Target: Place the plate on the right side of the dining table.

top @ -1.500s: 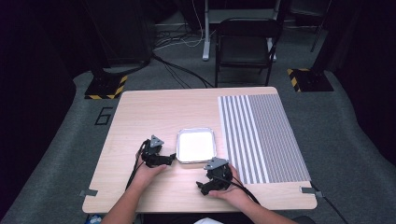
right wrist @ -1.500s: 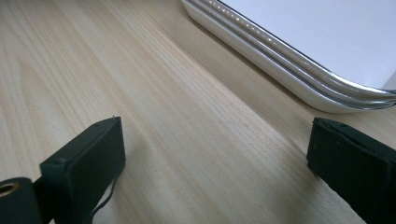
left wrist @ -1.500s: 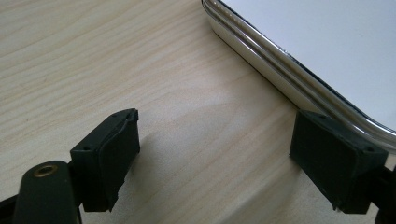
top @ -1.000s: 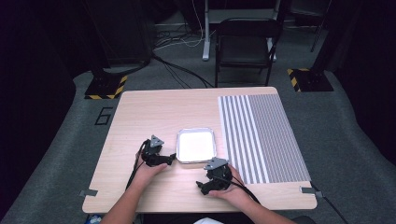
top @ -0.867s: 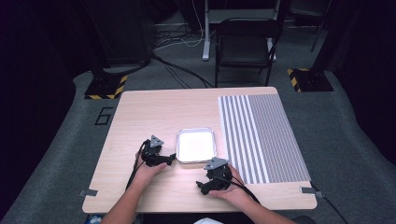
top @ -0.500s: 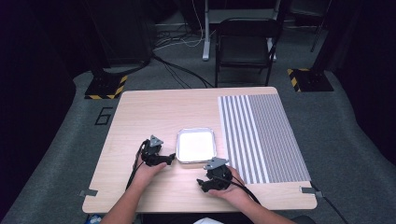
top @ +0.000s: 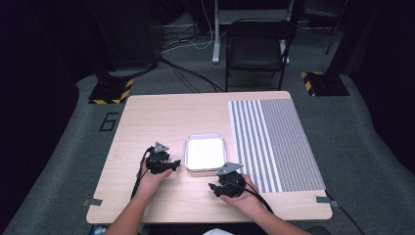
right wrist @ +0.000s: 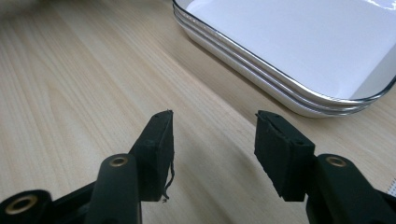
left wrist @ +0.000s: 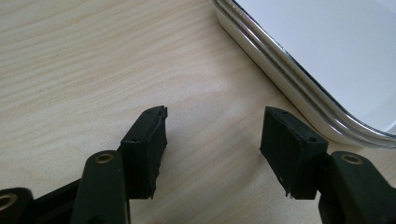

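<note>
Both grippers rest on the table (top: pixel 147 117) beside the white tray (top: pixel 205 152), the left gripper (top: pixel 172 163) just left of it and the right gripper (top: pixel 213 187) at its near edge; their jaws have just been closing, still parted with nothing between them. No work on the tray appears done yet. It sits near the table's centre and holds nothing.

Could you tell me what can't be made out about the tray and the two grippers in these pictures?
- Tray: its far side is cut off by the frame edges in both gripper views.
- Left hand-held gripper and right hand-held gripper: in the high view the jaws are too small to judge.
</note>
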Motion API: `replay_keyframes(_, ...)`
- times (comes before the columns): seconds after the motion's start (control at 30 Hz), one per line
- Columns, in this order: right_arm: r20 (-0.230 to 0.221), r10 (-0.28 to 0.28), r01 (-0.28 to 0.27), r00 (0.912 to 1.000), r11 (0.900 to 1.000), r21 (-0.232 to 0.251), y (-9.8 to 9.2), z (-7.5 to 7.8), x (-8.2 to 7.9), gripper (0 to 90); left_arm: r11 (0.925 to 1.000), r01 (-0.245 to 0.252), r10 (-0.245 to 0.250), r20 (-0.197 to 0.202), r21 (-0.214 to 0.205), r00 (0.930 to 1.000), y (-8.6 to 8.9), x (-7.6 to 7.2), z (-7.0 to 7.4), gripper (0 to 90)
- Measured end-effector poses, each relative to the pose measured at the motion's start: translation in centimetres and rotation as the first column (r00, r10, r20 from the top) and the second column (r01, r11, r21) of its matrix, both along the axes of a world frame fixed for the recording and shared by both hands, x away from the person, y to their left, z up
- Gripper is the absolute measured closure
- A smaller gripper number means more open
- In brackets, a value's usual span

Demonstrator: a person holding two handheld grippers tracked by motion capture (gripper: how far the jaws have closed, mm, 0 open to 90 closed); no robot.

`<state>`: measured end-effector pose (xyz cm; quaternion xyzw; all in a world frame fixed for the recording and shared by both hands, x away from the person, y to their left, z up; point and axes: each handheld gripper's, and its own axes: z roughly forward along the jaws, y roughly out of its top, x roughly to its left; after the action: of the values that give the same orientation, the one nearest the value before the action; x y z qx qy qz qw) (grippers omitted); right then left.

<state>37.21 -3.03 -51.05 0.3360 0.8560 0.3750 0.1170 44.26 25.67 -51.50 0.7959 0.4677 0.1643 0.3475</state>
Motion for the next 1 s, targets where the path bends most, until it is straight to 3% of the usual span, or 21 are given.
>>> replay_keyframes(0.13, -0.023, -0.01, 0.011, 0.9997, 0.9998, 0.019, -0.4, 0.3, 0.3, 48.6, 0.9998, -0.002, 0.002, 0.009, -0.02, 1.0, -0.1, -0.2, 0.5, 41.3)
replay_keyframes(0.23, -0.057, -0.008, 0.011, 0.9983, 0.9991, 0.041, -0.8, 0.7, 0.8, 51.4, 0.9983, -0.009, 0.009, -0.005, -0.058, 0.9999, -0.1, -0.3, 0.9, 43.3)
replay_keyframes(0.67, -0.049, -0.063, 0.065, 0.9968, 0.9974, 0.032, -2.2, 1.7, 1.8, 52.1, 0.9904, -0.061, 0.06, -0.01, -0.124, 0.9981, 0.3, -0.4, 2.0, 47.7)
replay_keyframes(1.0, -0.031, -0.092, 0.093, 0.9953, 0.9949, 0.041, -3.1, 3.0, 2.5, 53.5, 0.9866, -0.061, 0.061, -0.009, -0.151, 0.9981, 0.0, -0.5, 3.3, 50.0)
